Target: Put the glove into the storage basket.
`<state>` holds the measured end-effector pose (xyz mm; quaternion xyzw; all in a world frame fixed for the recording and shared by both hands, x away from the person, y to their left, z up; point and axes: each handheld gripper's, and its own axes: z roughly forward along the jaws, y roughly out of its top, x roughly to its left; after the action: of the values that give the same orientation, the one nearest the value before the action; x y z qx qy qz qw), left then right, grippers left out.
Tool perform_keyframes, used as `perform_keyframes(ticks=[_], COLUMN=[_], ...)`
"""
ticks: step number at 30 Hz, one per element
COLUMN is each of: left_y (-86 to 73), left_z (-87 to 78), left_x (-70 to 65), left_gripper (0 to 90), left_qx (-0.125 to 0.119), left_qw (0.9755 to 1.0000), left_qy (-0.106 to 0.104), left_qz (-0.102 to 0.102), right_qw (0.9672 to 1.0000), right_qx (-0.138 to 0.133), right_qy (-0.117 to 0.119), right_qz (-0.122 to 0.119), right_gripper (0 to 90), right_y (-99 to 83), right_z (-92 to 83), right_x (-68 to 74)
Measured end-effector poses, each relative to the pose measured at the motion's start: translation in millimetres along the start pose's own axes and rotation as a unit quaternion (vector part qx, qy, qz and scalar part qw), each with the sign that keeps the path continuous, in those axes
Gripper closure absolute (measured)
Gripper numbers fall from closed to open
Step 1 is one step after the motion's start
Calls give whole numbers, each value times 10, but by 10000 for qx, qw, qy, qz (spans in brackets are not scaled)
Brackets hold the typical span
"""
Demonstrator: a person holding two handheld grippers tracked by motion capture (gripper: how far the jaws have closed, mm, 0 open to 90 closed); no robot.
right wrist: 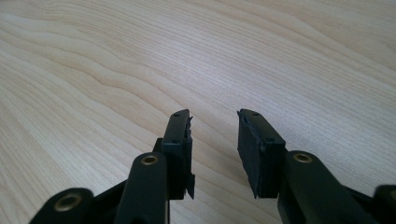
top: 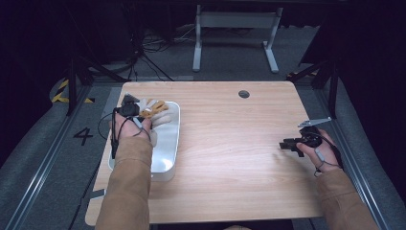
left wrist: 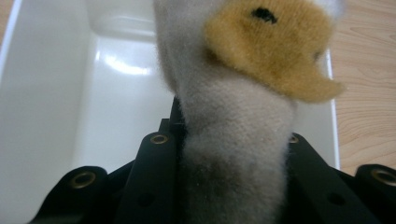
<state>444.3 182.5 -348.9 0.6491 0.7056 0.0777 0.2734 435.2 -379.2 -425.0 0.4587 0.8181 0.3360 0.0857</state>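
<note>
A soft toy with a pale grey body and an orange-yellow patch bearing a black mark hangs over a white plastic tub. My left gripper is shut on the toy's grey body, both jaws pressing its sides. From above, the toy is at the tub's far end, at the table's left, with my left gripper beside it. My right gripper rests low over the table's right side. Its jaws stand open in the right gripper view, nothing between them, bare wood beneath.
The light wooden table has a small round hole near its far edge. The tub's inside is bare white where it shows. Beyond the table stand a desk frame and cables on a grey floor.
</note>
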Motion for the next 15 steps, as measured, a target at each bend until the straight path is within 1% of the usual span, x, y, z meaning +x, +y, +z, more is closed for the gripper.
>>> perform_keyframes(ticks=[1,3,7,9,15], left_y=[-10,-32,-81,-104,-187], left_z=[24,69,147,180,314], left_x=[16,41,78,93,111], left_gripper=[720,720,720,720,719], left_qx=[17,41,77,142,245], left_qw=[10000,10000,9999,9998,9996], left_qy=[5,-21,10,24,49], left_qz=[2,-64,-149,-121,-162], right_qw=[10000,10000,10000,10000,10000], right_qx=[-3,-7,-11,-8,11], right_qy=[-7,-8,-3,7,10], right_qz=[13,29,25,30,47], right_gripper=[656,656,656,656,654], right_y=[-1,-3,-7,-8,-16], right_z=[-4,-7,1,3,12], right_x=[0,-3,-7,-12,-18])
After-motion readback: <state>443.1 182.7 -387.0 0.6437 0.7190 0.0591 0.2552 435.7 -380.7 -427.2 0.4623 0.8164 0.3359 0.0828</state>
